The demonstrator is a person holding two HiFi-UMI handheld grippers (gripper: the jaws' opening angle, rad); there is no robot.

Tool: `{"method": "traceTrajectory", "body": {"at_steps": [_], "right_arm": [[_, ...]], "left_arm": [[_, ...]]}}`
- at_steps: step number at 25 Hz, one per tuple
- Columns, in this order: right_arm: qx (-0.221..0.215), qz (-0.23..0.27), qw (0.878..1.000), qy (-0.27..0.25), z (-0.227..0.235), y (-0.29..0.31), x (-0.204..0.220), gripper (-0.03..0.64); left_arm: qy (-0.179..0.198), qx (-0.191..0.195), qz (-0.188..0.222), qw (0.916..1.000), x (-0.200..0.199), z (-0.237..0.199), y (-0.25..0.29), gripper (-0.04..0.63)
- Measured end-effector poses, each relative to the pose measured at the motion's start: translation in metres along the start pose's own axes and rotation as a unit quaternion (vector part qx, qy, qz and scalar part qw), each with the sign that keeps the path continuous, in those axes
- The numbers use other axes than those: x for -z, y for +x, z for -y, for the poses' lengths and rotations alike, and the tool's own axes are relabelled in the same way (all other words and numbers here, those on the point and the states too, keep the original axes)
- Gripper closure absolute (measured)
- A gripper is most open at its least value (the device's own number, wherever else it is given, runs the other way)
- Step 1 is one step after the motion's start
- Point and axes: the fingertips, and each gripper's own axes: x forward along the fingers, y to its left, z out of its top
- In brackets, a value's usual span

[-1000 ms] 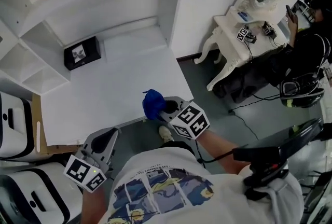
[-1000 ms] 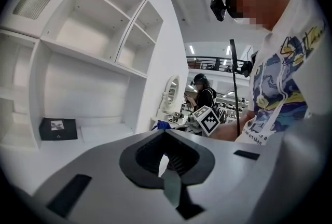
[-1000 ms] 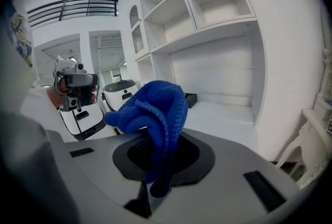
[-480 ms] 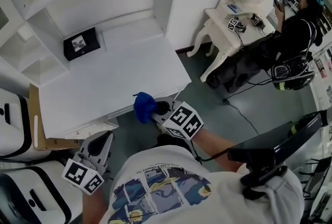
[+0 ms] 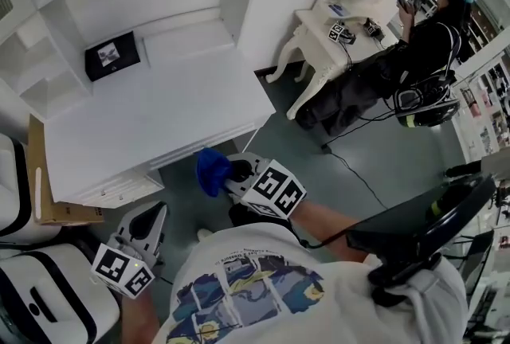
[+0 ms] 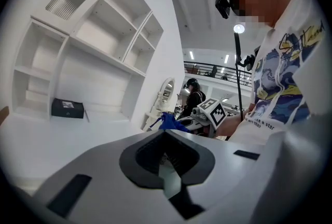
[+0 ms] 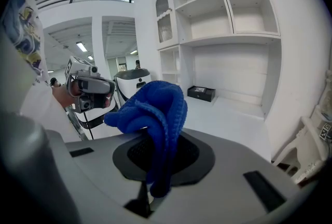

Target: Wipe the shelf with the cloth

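Right gripper (image 5: 236,175): its jaws are clamping on a fold of the blue cloth (image 7: 153,109), and nothing else is sitting between them
Left gripper (image 5: 150,216): its jaws are resting together with nothing between them; you are carrying it low beside your body, well apart from the shelf unit
Cloth position: the cloth is hanging bunched above the right jaws, over the grey floor (image 5: 374,159) just off the front edge of the white desk surface (image 5: 159,107); it is not touching any shelf yet
Shelf unit (image 5: 48,56): its open compartments are standing behind the desk surface; a black box (image 5: 111,56) is sitting against the back, beside the left compartments
Task status: judging from these positions, wiping is not yet under way
Risk, grip: only a small fold is sitting in the jaws, so dragging across the surface is likely to be pulling the cloth free
Risk, contact: the wad is covering the jaw tips, so hard plastic may be scraping the white finish if you are pressing at a steep angle
Risk, collision: sweeping toward the back is risking a knock to the black box
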Motion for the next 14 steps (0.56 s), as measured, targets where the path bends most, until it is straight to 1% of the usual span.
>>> {"method": "traceTrajectory", "body": {"at_steps": [3,8,14], "right_arm": [[-0.005,-0.002,1.0,-0.007,-0.003,-0.009,0.006,0.552],[-0.025,0.01,1.0,-0.016,0.002,-0.023,0.011,0.552],[-0.043,0.019,0.999,-0.026,0.033,-0.066,0.034,0.552]], "left_arm": [[-0.002,-0.005,-0.001,1.0,0.007,0.011,-0.001,0.584],[-0.002,-0.03,-0.008,0.9995,0.014,0.028,0.008,0.584],[0.001,-0.055,-0.014,0.9984,0.019,0.065,0.054,0.583]]}}
